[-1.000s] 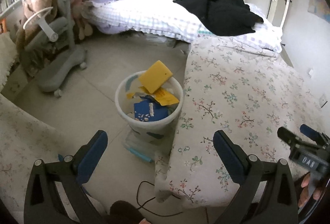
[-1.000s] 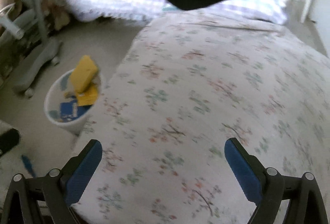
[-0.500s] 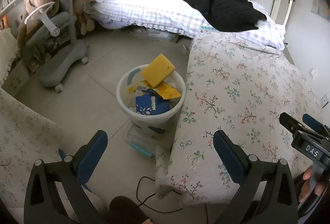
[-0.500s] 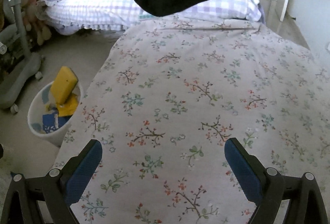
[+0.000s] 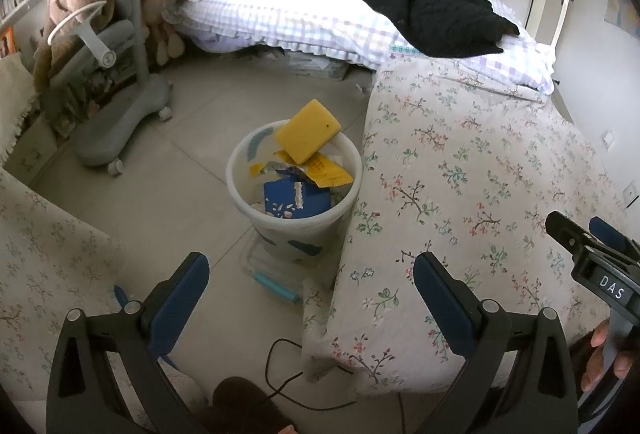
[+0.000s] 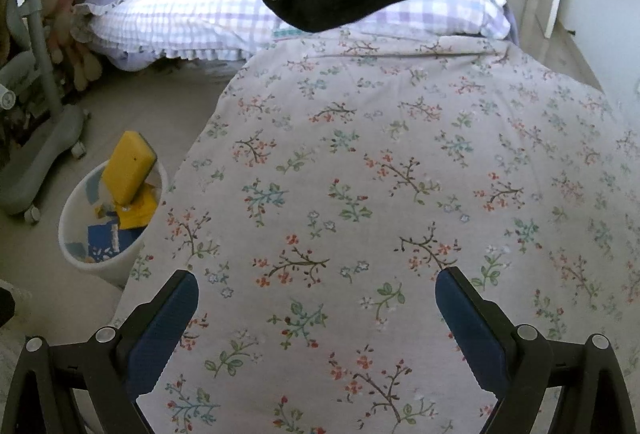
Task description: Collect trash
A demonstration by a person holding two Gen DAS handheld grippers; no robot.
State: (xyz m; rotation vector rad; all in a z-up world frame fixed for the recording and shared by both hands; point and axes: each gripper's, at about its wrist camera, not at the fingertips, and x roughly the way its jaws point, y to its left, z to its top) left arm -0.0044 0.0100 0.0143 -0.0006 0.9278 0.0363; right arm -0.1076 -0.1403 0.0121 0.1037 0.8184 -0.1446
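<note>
Both claws empty and spread wide. Left claw [image 5: 310, 286] hanging above the floor [image 5: 192, 138] near the bin, fingers well apart, nothing between them. Right claw [image 6: 316, 306] hovering over the flowered cover [image 6: 400, 174], fingers likewise well apart, nothing held; also seen at the right edge of the left view, over the same cover.

Trash mostly gathered, by the look of it. White bin [image 5: 240, 194] standing on the floor, just beside the edge of the flowered cover, loaded nearly to the rim. Yellow sponge [image 5: 308, 130] propped tilted on top, poking above the rim. Yellow wrapper [image 5: 328, 170] below it, blue packet [image 5: 296, 198] lower in the bin.

Flowered cover bare in both views: no scraps to be seen on it. Same for the open floor around the bin, apart from a clear flat thing with a light-blue strip [image 5: 272, 282] lying at the foot of the bin, touching or nearly touching its base; whether trash or not, cannot tell. Thin black cable [image 5: 280, 362] on the floor closer in, likely part of the gear rather than rubbish.

Judged near the end: little or nothing left to pick up, perhaps only that item by the bin. Black clothing [image 5: 432, 10] on the bed [image 5: 280, 6] behind not counted as trash.
</note>
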